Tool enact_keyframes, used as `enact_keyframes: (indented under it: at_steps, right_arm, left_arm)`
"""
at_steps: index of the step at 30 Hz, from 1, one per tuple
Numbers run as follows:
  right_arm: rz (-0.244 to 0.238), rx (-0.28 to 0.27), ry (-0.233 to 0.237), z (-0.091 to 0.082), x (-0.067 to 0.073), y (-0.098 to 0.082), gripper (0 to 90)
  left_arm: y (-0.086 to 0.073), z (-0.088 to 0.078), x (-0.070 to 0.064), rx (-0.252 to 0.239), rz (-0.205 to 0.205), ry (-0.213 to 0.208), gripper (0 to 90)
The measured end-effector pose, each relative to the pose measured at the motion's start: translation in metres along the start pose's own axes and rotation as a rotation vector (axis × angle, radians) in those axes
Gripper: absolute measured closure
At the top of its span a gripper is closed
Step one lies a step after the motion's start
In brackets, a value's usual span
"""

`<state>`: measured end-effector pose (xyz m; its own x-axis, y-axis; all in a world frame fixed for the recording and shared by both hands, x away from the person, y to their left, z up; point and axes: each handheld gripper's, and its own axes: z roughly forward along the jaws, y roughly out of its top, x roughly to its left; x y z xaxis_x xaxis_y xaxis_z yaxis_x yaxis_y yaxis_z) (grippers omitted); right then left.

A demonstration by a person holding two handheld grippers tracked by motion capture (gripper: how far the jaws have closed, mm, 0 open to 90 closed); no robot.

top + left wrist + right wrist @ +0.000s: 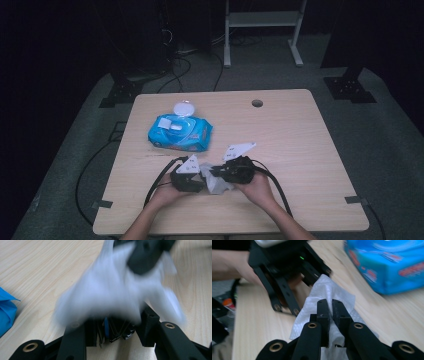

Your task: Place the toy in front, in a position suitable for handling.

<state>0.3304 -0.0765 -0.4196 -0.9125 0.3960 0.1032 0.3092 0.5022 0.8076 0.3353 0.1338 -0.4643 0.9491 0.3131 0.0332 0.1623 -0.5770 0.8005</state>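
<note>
White wipe [216, 181] hangs between both tongs, just in front of the blue pack [180, 132] on the surface [290, 150]. Right tongs [331, 305] pinch one edge; left tongs [196, 186] pinch the other, likely to stretch it flat for folding.
</note>
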Motion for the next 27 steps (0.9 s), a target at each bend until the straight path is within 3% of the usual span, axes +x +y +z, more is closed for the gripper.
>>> enact_keyframes:
  at_steps: [1,3,8,16,20,21,22,23,25,27]
  right_arm:
    - [-0.017,0.015,0.006,0.009,0.003,0.002,84.2]
    - [-0.024,0.011,-0.005,0.011,0.004,0.002,84.3]
    - [0.028,0.007,-0.035,0.001,-0.008,-0.003,84.5]
    - [0.001,0.008,-0.003,0.013,-0.001,0.004,84.4]
    - [0.010,0.013,-0.043,-0.002,-0.009,-0.004,84.4]
    - [0.017,0.015,-0.082,-0.015,-0.017,-0.012,84.4]
    - [0.017,0.015,-0.082,-0.015,-0.017,-0.012,84.4]
    - [0.045,0.015,-0.117,-0.027,-0.025,-0.020,84.5]
    - [0.085,-0.003,-0.120,-0.035,-0.031,-0.026,84.5]
    - [0.089,-0.011,-0.121,-0.036,-0.031,-0.027,84.5]
  left_arm:
    - [0.000,-0.001,0.000,0.002,-0.001,-0.001,58.0]
    - [-0.001,-0.001,0.001,0.000,-0.008,-0.003,58.0]
    - [-0.001,0.001,0.001,-0.015,-0.013,-0.003,58.0]
    - [-0.001,-0.001,0.001,-0.004,-0.009,0.001,58.0]
    - [-0.001,-0.001,0.002,-0.009,-0.007,-0.003,58.0]
    - [-0.001,-0.001,0.003,-0.008,-0.006,-0.003,58.0]
    - [-0.001,-0.001,0.003,-0.006,-0.003,-0.003,58.0]
    - [-0.001,-0.001,0.002,-0.007,-0.003,-0.003,58.0]
    - [-0.001,-0.001,0.002,-0.008,-0.004,-0.003,57.9]
    - [-0.001,-0.001,0.002,-0.007,-0.004,-0.003,57.9]
